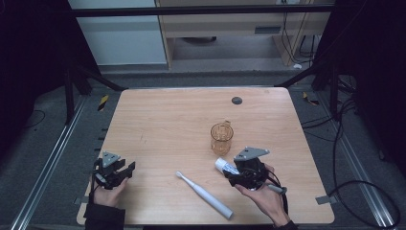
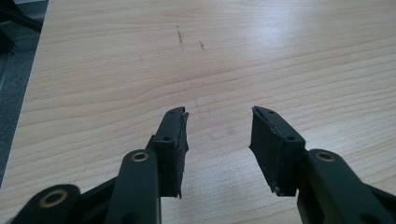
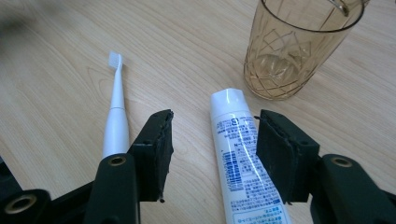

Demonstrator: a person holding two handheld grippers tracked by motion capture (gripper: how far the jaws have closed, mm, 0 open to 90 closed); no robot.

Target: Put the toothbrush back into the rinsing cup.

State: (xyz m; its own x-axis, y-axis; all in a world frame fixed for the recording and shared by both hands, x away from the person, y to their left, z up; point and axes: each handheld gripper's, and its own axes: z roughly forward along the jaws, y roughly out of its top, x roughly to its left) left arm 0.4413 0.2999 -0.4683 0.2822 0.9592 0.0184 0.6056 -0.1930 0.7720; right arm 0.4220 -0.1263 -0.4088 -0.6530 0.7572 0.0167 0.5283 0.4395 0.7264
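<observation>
Backdrop: wooden counter (image 1: 167, 120), dark room around it
Right claw (image 3: 212, 135): wide, straddling the toothpaste (image 3: 240, 154), no squeeze yet
Left claw (image 2: 219, 133): wide, idle over bare wood
Leftover: toothpaste and toothbrush (image 3: 116, 123) lie flat beside the cup (image 3: 294, 46), so looks like barely started

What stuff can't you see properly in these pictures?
- Toothpaste tube: its bottom end is cut off by the lower edge of the right gripper view; in the high view the right gripper covers most of it.
- Print on the tube: too small to read.
- Amber cup: its rim and handle are cut off by the top edge of the right gripper view.
- Electric toothbrush: its lower handle is hidden behind a jaw.
</observation>
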